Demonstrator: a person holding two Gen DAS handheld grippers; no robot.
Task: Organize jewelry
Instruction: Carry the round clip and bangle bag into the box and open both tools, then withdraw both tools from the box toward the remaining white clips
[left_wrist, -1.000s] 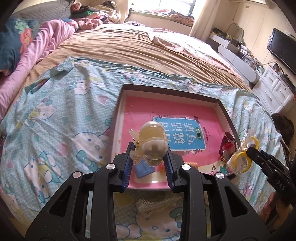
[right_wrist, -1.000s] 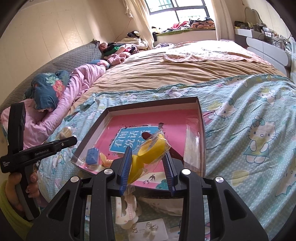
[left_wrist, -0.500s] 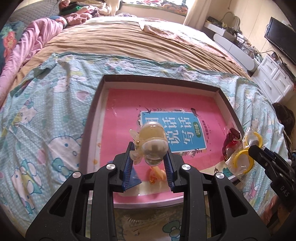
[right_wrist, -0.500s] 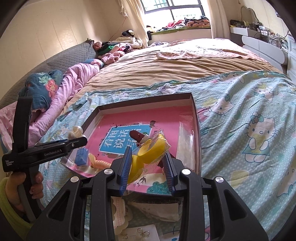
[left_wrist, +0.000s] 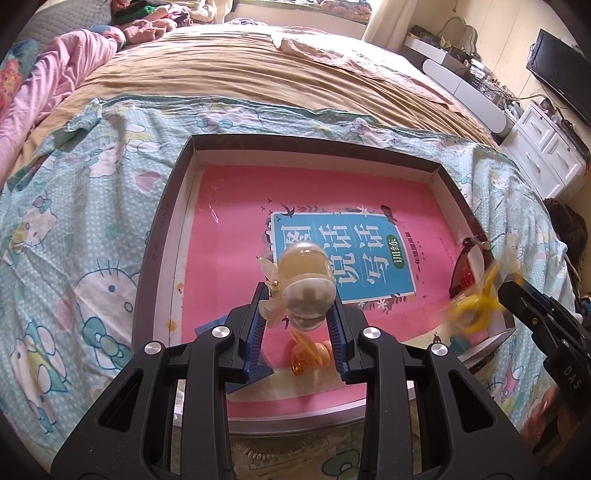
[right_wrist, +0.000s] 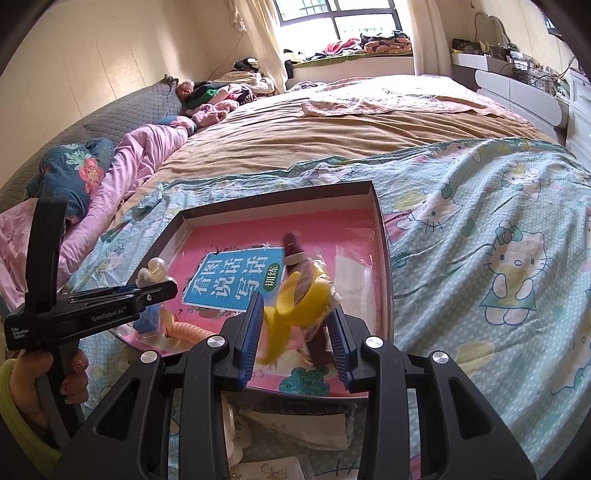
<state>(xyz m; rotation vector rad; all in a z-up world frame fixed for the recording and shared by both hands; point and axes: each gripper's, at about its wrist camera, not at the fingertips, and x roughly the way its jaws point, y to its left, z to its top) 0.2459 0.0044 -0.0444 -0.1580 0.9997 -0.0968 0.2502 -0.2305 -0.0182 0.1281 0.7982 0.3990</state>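
A translucent yellowish hair clip (left_wrist: 301, 286), bulbous and bow-edged, sits clamped in the left claw (left_wrist: 299, 325) at centre frame, tilted down over the pink-lined tray (left_wrist: 173, 229). The right claw (right_wrist: 295, 332) grips a blurred yellow ring in a clear bag (right_wrist: 301, 301). Only the right view shows the hand (right_wrist: 48, 380) at lower left.

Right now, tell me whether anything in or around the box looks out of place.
Yes. A pink book lines the box where jewelry goes. A cream hair clip and an earring card lie on the bedsheet outside its near edge.
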